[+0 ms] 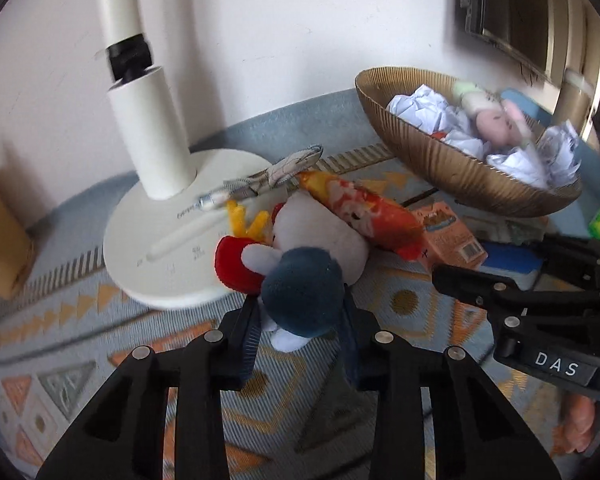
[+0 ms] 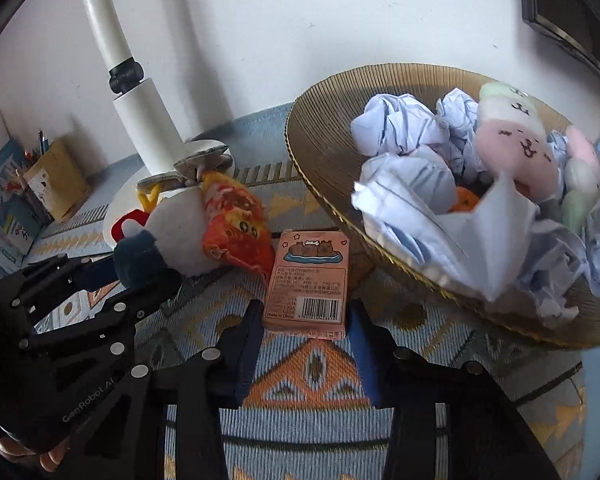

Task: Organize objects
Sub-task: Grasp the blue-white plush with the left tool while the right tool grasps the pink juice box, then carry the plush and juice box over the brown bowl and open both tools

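plush toy (image 1: 304, 280) clenched in left hand-held gripper (image 1: 300, 332); right hand-held gripper (image 2: 306, 332) (released) straddles pink box (image 2: 308, 284).

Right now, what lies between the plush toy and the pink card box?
In the right wrist view, an orange snack packet lies between the plush toy and the pink card box, resting against the toy and reaching the box's upper left corner.

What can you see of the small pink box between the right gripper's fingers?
The pink box is a flat cardboard pack lying face up on the patterned mat. It shows two cartoon brown animals, small print and a barcode near its front edge. The right gripper straddles its near end, fingers at each side, apparently not clamped yet.
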Demonstrator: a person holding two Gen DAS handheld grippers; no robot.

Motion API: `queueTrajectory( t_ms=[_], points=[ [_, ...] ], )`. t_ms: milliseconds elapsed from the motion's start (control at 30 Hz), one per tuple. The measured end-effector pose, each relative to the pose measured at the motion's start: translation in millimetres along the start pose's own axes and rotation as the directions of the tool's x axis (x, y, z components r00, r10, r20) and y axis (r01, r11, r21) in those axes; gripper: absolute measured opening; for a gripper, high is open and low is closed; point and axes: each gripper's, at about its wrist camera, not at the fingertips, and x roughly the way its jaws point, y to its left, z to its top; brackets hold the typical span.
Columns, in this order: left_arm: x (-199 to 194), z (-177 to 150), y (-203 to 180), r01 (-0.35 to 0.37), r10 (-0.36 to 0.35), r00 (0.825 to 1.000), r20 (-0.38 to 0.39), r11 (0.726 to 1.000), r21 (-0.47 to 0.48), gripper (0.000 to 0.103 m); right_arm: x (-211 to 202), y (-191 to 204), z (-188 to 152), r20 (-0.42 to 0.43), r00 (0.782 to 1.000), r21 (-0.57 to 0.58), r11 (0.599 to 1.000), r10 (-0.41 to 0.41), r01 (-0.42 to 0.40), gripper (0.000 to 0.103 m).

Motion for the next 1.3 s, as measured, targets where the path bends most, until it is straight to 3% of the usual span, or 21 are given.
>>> queueTrajectory(
  t_ms=[167, 300, 433, 567, 633, 667, 700, 733, 1000, 1033, 1067, 1133, 1200, 1300],
  points=[
    [-37.5, -24.8, -4.0, 0.044, -0.043, 0.999, 0.023, 0.997, -0.069, 0.031, -26.8, -7.8, -21.0, -0.014, 0.999, -0.01, 0.999, 0.049, -0.049, 0.041],
    [-67.3, -66.8, -14.7, 0.02, -0.025, 0.999, -0.039, 0.992, -0.121, 0.031, -54.9, -13.9, -53.5, -0.051, 0.994, -0.032, 0.995, 0.094, -0.095, 0.041],
    [-77.9, -98.4, -12.1, 0.052, -0.069, 0.995, -0.074, 0.976, -0.213, 0.031, -70.7, -14.2, -84.9, -0.088, 0.99, -0.053, 0.992, 0.108, -0.113, 0.041],
    [-84.3, -110.5, -15.4, 0.049, -0.064, 0.996, -0.063, 0.976, -0.212, 0.04, -78.8, -12.0, -100.3, -0.087, 0.99, -0.087, 0.989, 0.11, -0.118, 0.041],
    [-84.3, -111.3, -14.7, 0.044, -0.06, 0.995, -0.074, 0.978, -0.202, 0.051, -79.5, -12.9, -101.6, -0.097, 0.989, -0.083, 0.99, 0.11, -0.118, 0.044],
    [-82.9, -111.0, -14.9, 0.03, -0.048, 0.995, -0.085, 0.979, -0.2, 0.074, -80.1, -14.7, -100.3, -0.101, 0.988, -0.08, 0.989, 0.115, -0.124, 0.048],
    [-82.7, -110.3, -13.5, 0.015, -0.033, 0.996, -0.087, 0.98, -0.199, 0.089, -81.0, -14.9, -100.3, -0.106, 0.986, -0.076, 0.987, 0.131, -0.139, 0.059],
    [-85.4, -110.7, -13.0, 0.006, -0.021, 0.997, -0.072, 0.98, -0.197, 0.091, -77.1, -11.6, -98.1, -0.107, 0.985, -0.073, 0.987, 0.137, -0.145, 0.069],
    [-68.4, -88.9, -16.4, -0.009, -0.001, 0.997, -0.076, 0.991, -0.136, 0.089, -68.1, 1.3, -94.0, -0.076, 0.996, -0.132, 0.99, 0.045, -0.055, 0.069],
    [-65.9, -88.3, -20.5, 0.0, -0.01, 0.997, -0.076, 0.992, -0.123, 0.085, -66.7, 3.3, -93.3, -0.073, 0.997, -0.14, 0.989, 0.032, -0.042, 0.069],
    [-64.7, -88.6, -24.0, -0.004, -0.004, 0.997, -0.074, 0.995, -0.104, 0.075, -64.8, 5.7, -92.5, -0.071, 0.997, -0.154, 0.988, 0.012, -0.022, 0.066],
    [-65.5, -89.9, -32.9, -0.025, 0.021, 0.998, -0.063, 0.998, -0.053, 0.062, -63.6, 8.4, -92.1, -0.057, 0.998, -0.187, 0.982, -0.032, 0.021, 0.047],
    [-71.4, -89.5, -38.8, -0.025, 0.024, 0.999, -0.037, 0.999, -0.027, 0.049, -65.3, 8.5, -92.9, -0.041, 0.999, -0.207, 0.978, -0.035, 0.026, 0.04],
    [-79.6, -81.7, -42.5, -0.005, 0.004, 1.0, -0.018, 0.999, -0.038, 0.049, -67.2, 4.4, -93.1, -0.047, 0.999, -0.194, 0.981, 0.002, -0.011, 0.04]
  ],
)
